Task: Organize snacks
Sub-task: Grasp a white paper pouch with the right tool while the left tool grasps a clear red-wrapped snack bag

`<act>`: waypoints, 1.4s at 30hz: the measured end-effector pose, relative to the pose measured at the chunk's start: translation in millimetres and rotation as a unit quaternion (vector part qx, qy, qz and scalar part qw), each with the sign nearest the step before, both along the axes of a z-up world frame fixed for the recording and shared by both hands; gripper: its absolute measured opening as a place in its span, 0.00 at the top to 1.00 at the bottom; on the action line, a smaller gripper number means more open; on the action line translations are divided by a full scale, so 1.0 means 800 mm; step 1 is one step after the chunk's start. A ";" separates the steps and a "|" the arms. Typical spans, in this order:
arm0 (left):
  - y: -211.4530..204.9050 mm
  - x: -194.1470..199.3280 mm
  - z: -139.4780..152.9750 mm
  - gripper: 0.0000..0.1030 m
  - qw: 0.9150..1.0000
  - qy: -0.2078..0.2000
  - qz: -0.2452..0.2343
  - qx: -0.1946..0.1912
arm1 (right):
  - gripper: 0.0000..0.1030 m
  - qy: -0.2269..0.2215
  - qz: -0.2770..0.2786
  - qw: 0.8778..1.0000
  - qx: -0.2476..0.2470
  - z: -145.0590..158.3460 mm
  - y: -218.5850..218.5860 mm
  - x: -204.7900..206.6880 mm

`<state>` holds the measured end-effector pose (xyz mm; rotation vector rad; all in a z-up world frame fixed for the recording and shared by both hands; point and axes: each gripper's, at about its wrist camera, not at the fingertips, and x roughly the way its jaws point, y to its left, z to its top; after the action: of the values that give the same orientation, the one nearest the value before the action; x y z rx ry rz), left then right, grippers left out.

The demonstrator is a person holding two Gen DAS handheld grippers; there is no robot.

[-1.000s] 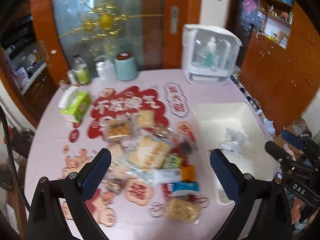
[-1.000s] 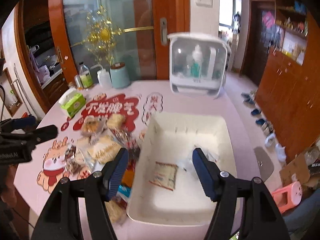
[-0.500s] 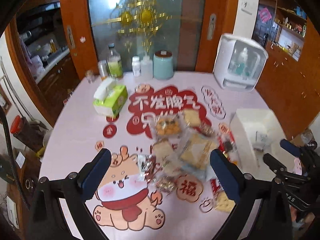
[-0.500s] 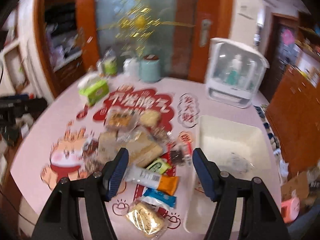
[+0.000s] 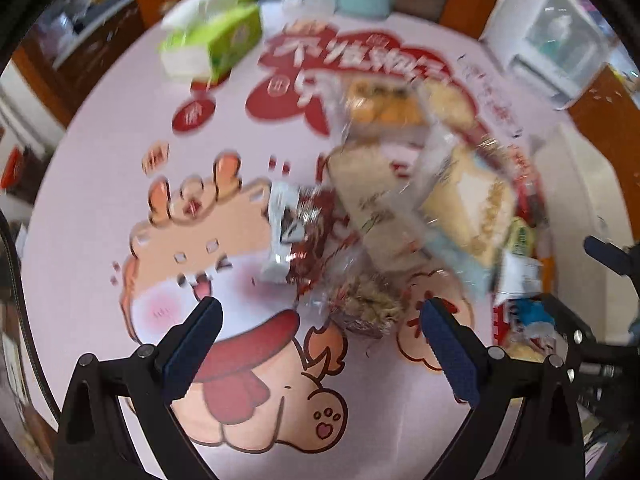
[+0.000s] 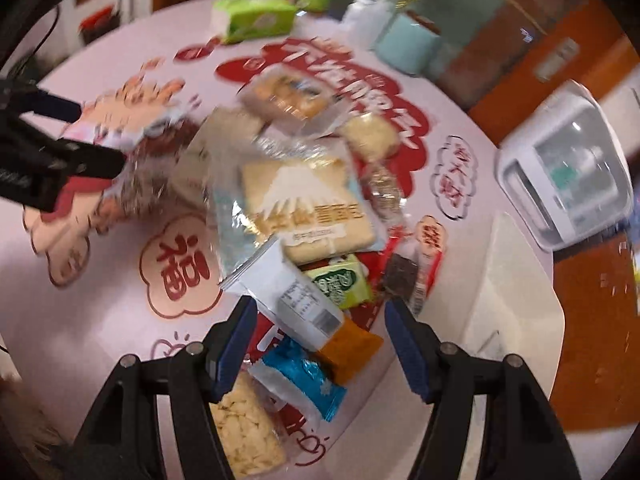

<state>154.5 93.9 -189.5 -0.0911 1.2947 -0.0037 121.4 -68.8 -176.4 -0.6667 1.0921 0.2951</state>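
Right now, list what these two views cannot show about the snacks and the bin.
- White bin: inside hidden by its near wall, right wrist view.
- Red foil snack: label lost to motion blur, left wrist view.
- Almond-slice snack: partly hidden behind the right tool's finger.

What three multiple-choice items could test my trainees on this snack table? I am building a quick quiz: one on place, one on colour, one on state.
1. In the right wrist view, the white-and-orange packet lies:
A. inside the white bin
B. between the right gripper fingers
C. on the tissue box

2. The tissue box is:
A. green
B. black
C. purple

3. The left gripper is:
A. shut on a snack
B. open, holding nothing
C. out of view

Answers: B, the packet sits in the gap; A, its sides are green; B, the fingers stand wide apart.
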 end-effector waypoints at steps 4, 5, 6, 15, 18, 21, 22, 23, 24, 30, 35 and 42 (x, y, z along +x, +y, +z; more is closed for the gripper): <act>-0.002 0.009 -0.027 0.05 0.999 0.030 0.018 -0.008 | 0.35 0.034 0.019 0.999 -0.026 -0.030 0.012 0.011; -0.003 0.012 -0.031 0.05 0.999 0.035 0.022 -0.006 | 0.35 0.045 0.021 0.998 -0.034 -0.037 0.013 0.015; -0.004 0.016 -0.036 0.05 0.999 0.039 0.027 -0.005 | 0.35 0.053 0.021 0.998 -0.038 -0.042 0.015 0.017; -0.013 0.036 -0.074 0.17 0.996 0.079 0.037 -0.004 | 0.52 0.082 0.004 0.995 -0.057 -0.073 0.026 0.040; -0.016 0.036 -0.074 0.34 0.996 0.077 0.024 -0.024 | 0.53 0.076 -0.017 0.997 -0.014 -0.051 0.016 0.041; -0.027 0.038 -0.070 0.60 0.996 0.075 0.004 -0.045 | 0.55 0.068 -0.038 0.997 0.024 -0.029 0.007 0.045; -0.030 0.037 -0.068 0.67 0.996 0.075 -0.001 -0.048 | 0.56 0.066 -0.050 0.996 0.042 -0.022 0.002 0.045; -0.037 0.037 -0.065 0.70 0.996 0.075 -0.006 -0.046 | 0.56 0.065 -0.057 0.995 0.051 -0.018 0.000 0.047; -0.046 0.038 -0.064 0.70 0.996 0.076 -0.009 -0.036 | 0.56 0.063 -0.064 0.994 0.057 -0.015 -0.001 0.048; -0.067 0.031 -0.052 0.79 0.997 0.062 -0.036 -0.030 | 0.57 0.053 -0.101 0.988 0.105 0.001 -0.018 0.042; -0.059 0.018 -0.031 0.81 0.997 0.044 -0.051 -0.045 | 0.57 0.038 -0.111 0.983 0.139 0.020 -0.026 0.031; -0.052 -0.009 0.008 0.82 0.997 0.010 -0.069 -0.045 | 0.58 0.023 -0.122 0.977 0.172 0.041 -0.031 0.013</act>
<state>147.4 52.2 -182.9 -0.0784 1.3192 -0.1795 131.7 -93.9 -143.6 -0.2162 1.1210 0.2797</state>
